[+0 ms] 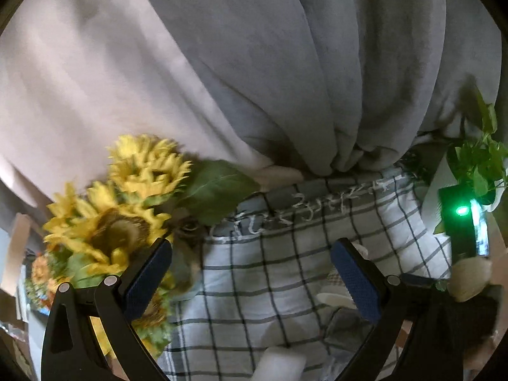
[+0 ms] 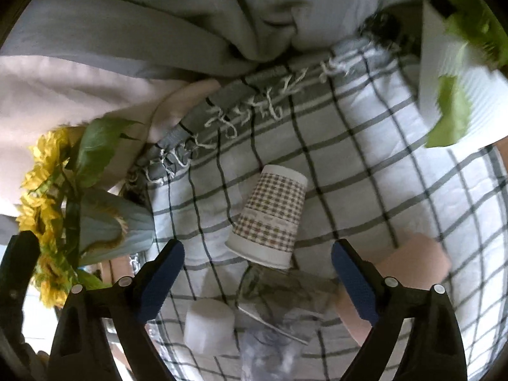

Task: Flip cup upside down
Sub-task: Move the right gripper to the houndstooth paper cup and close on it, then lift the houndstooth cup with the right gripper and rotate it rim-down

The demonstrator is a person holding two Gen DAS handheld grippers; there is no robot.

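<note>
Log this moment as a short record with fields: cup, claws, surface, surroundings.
cup: checked paper cup stands on the cloth, wide end down, narrow closed end up, leaning slightly
right claw: open, around the cup's near side, no contact visible
left claw: open, empty, above the cloth
surface: white tablecloth with dark grid lines and a fringed edge
surroundings: sunflowers at left, green plant in a white pot at right, grey curtain behind

left tongs [image 1: 250,281] spread, empty | over checked cloth [image 1: 279,254] | sunflowers [image 1: 120,222] left, blurry
</note>
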